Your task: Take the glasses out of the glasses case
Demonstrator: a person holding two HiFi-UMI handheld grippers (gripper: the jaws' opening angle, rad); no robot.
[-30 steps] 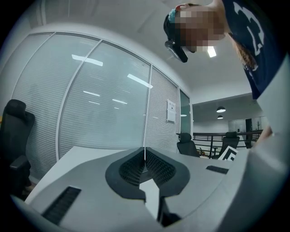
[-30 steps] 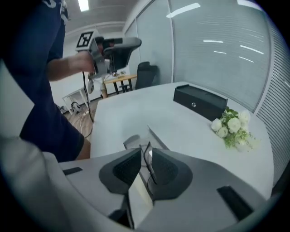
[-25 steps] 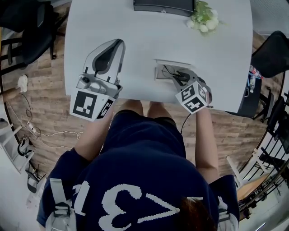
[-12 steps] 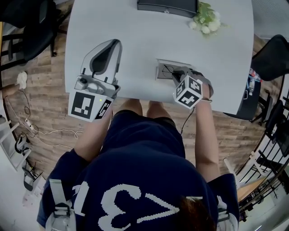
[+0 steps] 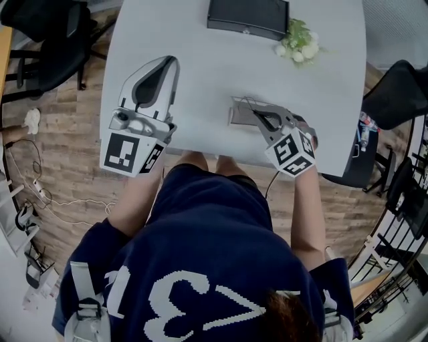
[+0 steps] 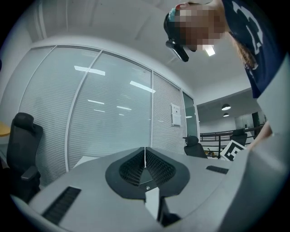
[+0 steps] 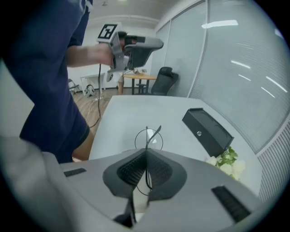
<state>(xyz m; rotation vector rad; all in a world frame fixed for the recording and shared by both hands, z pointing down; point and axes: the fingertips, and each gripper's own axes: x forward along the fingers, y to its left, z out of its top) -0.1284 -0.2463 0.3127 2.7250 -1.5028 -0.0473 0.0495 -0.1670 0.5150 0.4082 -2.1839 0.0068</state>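
**Glasses gripped over the case, lift-out not yet finished**

At the left, the left gripper is hovering over the near-left part of the white table, well apart from the work. Its jaws are pressing together with nothing between them, and its own view is looking out at the glass walls of the room rather than at the table.

Near the middle, the glasses case is lying open close to the table's near edge. The right gripper is working directly over it. Its jaws are clamping the thin wire frame of the glasses, with one round lens and a temple arm sticking out beyond the tips.

Judging by this, the grasp is made and the glasses seem to be coming up. Whether they are clear of the case cannot be told, as the gripper is covering it. Carrying them away and setting them on the table is what looks to be remaining.

Counting: two grippers, one case, one pair of glasses. At the far edge are one black box and, to its right, one small bunch of flowers.
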